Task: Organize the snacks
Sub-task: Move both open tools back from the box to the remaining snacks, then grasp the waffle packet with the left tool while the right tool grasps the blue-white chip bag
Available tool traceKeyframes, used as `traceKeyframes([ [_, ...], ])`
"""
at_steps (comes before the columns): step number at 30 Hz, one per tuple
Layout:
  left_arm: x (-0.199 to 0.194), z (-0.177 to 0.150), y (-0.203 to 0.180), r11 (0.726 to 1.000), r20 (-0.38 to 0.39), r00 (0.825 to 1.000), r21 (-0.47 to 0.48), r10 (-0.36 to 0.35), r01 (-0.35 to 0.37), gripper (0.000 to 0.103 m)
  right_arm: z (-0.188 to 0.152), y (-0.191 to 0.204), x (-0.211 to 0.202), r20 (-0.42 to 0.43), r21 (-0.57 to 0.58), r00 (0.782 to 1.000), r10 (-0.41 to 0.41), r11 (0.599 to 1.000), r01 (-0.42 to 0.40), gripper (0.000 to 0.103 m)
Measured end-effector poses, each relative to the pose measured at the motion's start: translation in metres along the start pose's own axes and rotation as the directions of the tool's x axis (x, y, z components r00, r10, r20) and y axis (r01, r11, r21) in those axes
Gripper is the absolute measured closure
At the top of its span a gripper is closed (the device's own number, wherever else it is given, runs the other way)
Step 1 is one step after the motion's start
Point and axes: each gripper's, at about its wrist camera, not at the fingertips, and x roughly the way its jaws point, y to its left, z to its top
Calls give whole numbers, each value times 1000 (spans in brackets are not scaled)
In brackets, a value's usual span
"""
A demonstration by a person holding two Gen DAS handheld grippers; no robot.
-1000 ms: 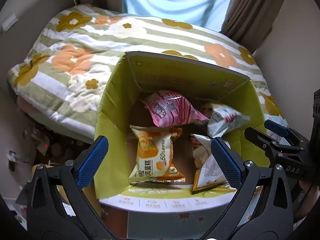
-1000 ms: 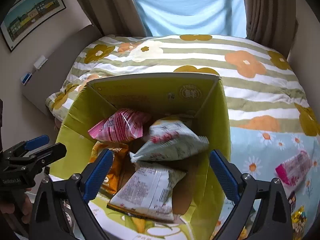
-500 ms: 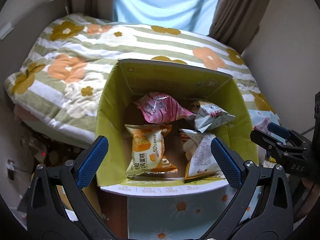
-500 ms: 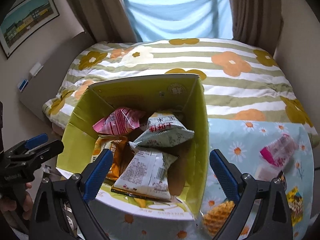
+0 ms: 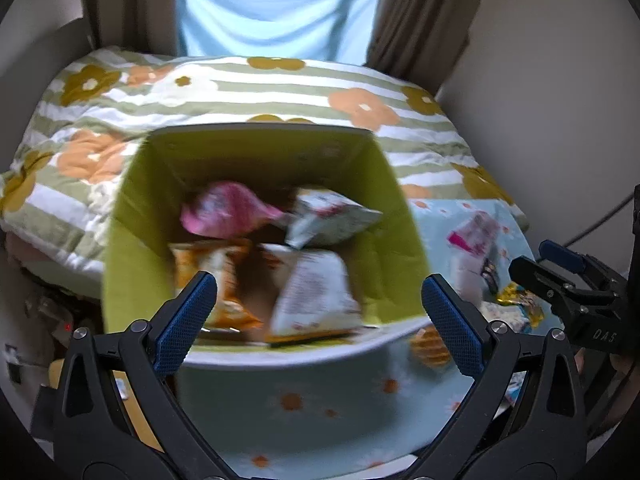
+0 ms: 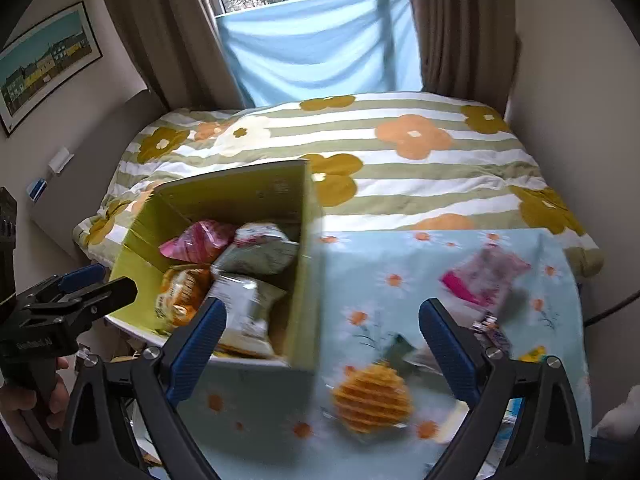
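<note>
A green cardboard box point(image 5: 136, 216) stands on a table with a light blue daisy cloth point(image 5: 304, 408). The box point(image 6: 308, 264) holds a pink packet point(image 5: 228, 210), an orange cake packet point(image 5: 208, 268) and two white packets point(image 5: 316, 296). My left gripper point(image 5: 320, 320) is open and empty, hovering before the box. My right gripper point(image 6: 322, 344) is open and empty above the cloth, right of the box. Loose on the cloth lie an orange waffle snack point(image 6: 370, 396), a pink packet point(image 6: 484, 276) and small wrapped snacks point(image 6: 492, 332).
A bed with a striped floral quilt point(image 6: 400, 160) lies behind the table. Brown curtains and a blue sheet point(image 6: 320, 44) hang at the window. A wall stands to the right. Clutter lies on the floor left of the table point(image 5: 44, 312).
Both grippers have pulled back and up from the box. The right gripper has also swung right, so the loose snacks on the cloth have come into view. Both stay open.
</note>
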Motion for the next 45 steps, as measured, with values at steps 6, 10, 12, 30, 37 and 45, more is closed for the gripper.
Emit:
traceKeyframes([
  [6,5,-29,-67,1000,-20,1000,1,-14,14,1,-24,-58,-31,4,14,1000,10,1000,-10,7],
  [10,15,-53,-112,1000,-49,999,7,-8,9,1,-39,-93,-48,8,-11,1000,28,1000,-27,7],
  [12,19,-65,-129,1000,-56,998,5,-2,3,1,-45,-107,-51,5,-22,999,36,999,-36,7],
  [30,101,-134,-206,932,-145,976,348,164,-104,1,-106,-175,-9,-160,-193,979,123,969,-154,7],
  [37,150,-133,-203,885,-182,968,460,173,-71,1,-117,-176,22,-225,-233,966,128,955,-181,7],
  [45,183,-127,-197,861,-242,963,508,121,19,1,-122,-174,54,-303,-314,943,138,920,-236,7],
])
